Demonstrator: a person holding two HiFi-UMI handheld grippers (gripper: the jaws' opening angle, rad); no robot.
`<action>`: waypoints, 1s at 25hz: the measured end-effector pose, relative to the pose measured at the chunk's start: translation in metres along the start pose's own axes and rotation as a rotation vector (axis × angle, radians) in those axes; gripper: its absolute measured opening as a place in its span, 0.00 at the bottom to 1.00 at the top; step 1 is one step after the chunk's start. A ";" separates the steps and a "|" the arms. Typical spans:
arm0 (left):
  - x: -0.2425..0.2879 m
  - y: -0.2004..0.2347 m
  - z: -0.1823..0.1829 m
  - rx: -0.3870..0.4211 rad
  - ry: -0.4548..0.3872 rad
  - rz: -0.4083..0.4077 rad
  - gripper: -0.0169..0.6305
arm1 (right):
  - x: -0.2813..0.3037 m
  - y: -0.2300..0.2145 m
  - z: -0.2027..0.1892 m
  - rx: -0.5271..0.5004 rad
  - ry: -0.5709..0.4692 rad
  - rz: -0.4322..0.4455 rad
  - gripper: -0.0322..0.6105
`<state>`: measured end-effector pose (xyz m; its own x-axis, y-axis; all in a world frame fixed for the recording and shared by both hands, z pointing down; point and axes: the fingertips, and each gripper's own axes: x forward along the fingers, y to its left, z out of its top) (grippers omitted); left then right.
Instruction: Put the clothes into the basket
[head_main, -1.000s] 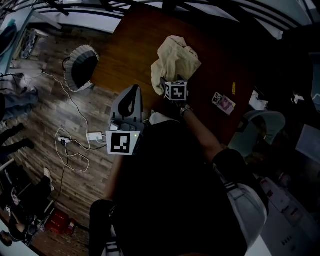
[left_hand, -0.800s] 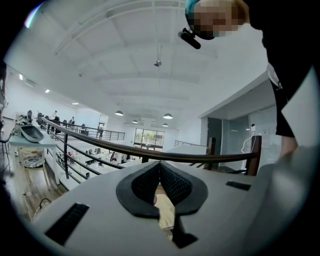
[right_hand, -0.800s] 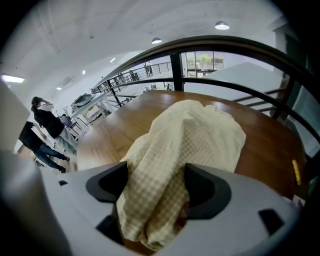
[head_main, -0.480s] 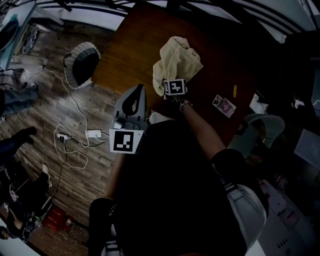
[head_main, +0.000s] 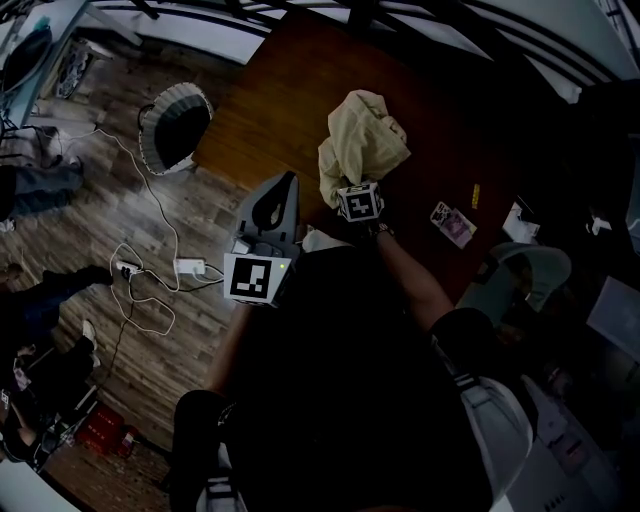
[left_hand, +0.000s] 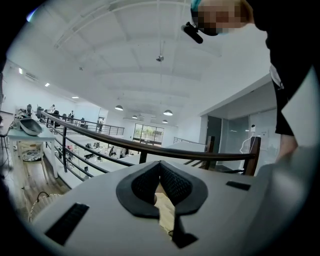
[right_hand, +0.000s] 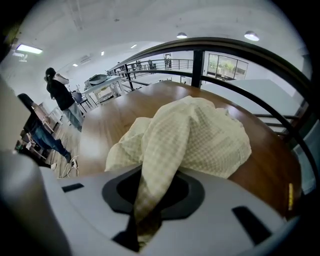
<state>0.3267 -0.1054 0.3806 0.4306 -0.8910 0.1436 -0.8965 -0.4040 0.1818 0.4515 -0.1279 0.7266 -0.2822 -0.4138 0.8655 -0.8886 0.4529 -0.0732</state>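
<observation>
The clothes are a single pale yellow checked garment, crumpled in a heap on the brown table. Its near fold is pinched in the right gripper, whose jaws have just been closing. The basket is pale, ribbed and dark inside. It sits on the floor at the far left, well apart.

No word, brand or number can be read. Black-and-white square markers (patterns, not letters) are seen on the cube of the right gripper and on the cube of the left gripper. The print on a small card cannot be made out.
</observation>
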 end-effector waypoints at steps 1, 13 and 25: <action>-0.001 0.003 -0.002 -0.007 0.001 0.005 0.05 | 0.000 0.000 -0.002 -0.003 -0.005 0.004 0.18; -0.011 0.017 -0.012 -0.022 -0.013 0.061 0.05 | -0.028 0.010 0.015 0.024 -0.087 0.050 0.17; -0.034 0.029 -0.006 -0.041 -0.046 0.119 0.05 | -0.070 0.030 0.075 -0.026 -0.306 0.081 0.16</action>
<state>0.2864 -0.0856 0.3874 0.3151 -0.9412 0.1217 -0.9357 -0.2867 0.2058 0.4171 -0.1450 0.6266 -0.4511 -0.5921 0.6677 -0.8502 0.5127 -0.1197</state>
